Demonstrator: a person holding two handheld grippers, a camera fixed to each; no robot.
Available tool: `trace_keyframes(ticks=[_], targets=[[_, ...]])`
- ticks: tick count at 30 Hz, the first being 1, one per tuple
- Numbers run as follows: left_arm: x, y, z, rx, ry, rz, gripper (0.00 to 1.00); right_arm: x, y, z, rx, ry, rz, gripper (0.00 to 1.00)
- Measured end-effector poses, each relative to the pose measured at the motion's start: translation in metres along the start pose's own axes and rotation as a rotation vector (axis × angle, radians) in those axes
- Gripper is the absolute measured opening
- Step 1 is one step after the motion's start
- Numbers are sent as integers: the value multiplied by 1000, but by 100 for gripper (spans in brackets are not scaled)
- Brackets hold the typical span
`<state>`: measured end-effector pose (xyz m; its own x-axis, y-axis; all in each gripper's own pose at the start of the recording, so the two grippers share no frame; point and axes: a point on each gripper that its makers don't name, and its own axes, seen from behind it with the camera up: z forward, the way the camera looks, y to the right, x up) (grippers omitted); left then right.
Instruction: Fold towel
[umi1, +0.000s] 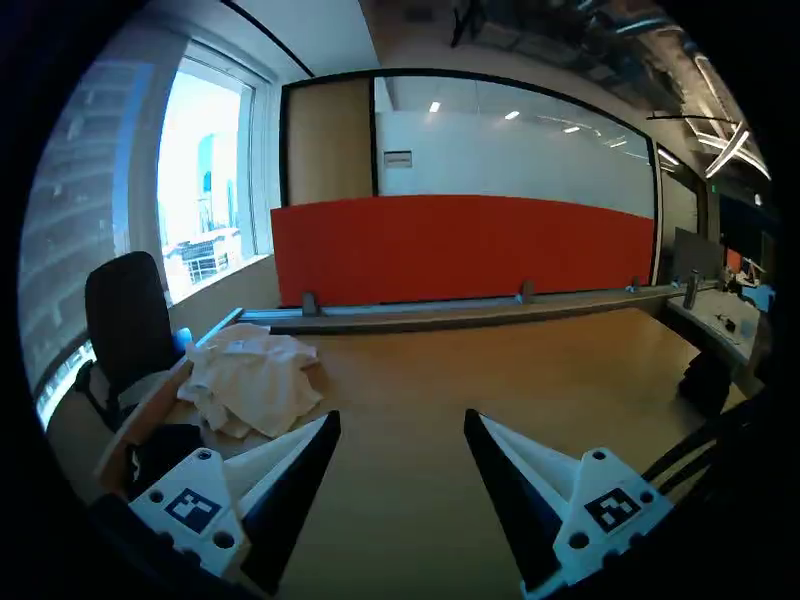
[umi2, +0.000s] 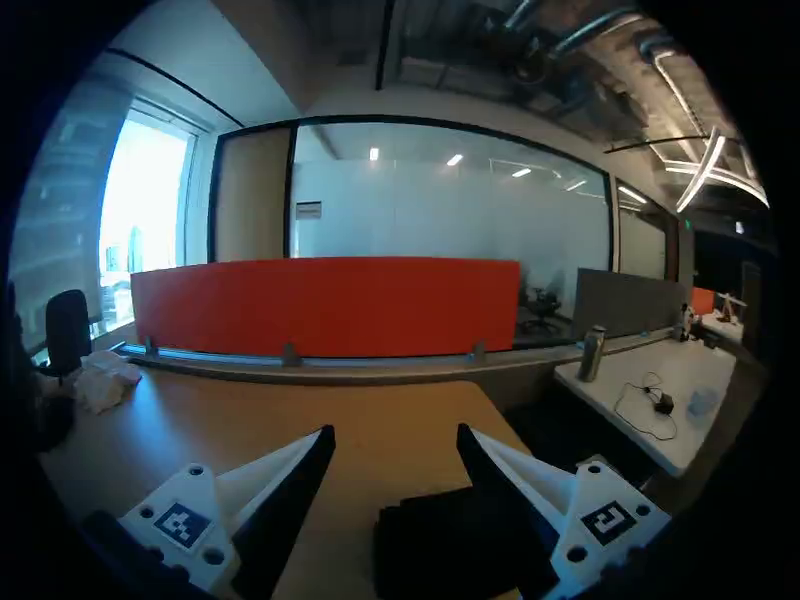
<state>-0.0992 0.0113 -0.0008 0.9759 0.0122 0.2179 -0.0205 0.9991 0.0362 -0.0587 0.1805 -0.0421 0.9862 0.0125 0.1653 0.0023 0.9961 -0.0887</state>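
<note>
Two grippers up and both idle. The left gripper (umi1: 400, 415) has its jaws wide apart over bare wood with nothing between them, and the right gripper (umi2: 396, 430) is the same, jaws spread and empty.

The towel (umi1: 250, 380) is a pale, crumpled heap on the surface (umi1: 500, 370), in front of the orange divider (umi1: 460, 250) at its window end, close to the edge where a black chair (umi1: 125, 310) stands. From the right gripper view the towel is small and well away, far toward that same end of the divider.

Here is the worry. The heap shows no clear corner, so a pinch could catch a bunched fold instead of a hem, and the cloth would lift as a lump. It also sits near the edge, so a careless tug could drag it off toward the chair. The right gripper has the longer trip, and a dark flat stack (umi2: 440, 530), maybe folded cloth, lies right under it on the near side of the divider. A low sweep could snag it.

Containers? I can make out one slim metal bottle (umi2: 592, 352) on the white desk beyond the divider's far end, and I can't tell what is in it.
</note>
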Motion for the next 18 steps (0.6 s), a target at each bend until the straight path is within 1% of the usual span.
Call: trace_keyframes(ticks=[6,9,11,14,18], targets=[[28,-8,-2,15,73,-2,92,22,-21,5,20,42,-1,95],[38,-10,-2,17,95,-3,92,32,-32,8,23,64,-8,96],[43,-12,-3,21,108,-4,92,37,-41,9,30,72,-16,99],[50,-15,-5,25,127,-7,92,43,-56,13,41,79,-26,99],[58,-18,-7,24,146,-9,92,49,-79,17,55,93,-25,99]])
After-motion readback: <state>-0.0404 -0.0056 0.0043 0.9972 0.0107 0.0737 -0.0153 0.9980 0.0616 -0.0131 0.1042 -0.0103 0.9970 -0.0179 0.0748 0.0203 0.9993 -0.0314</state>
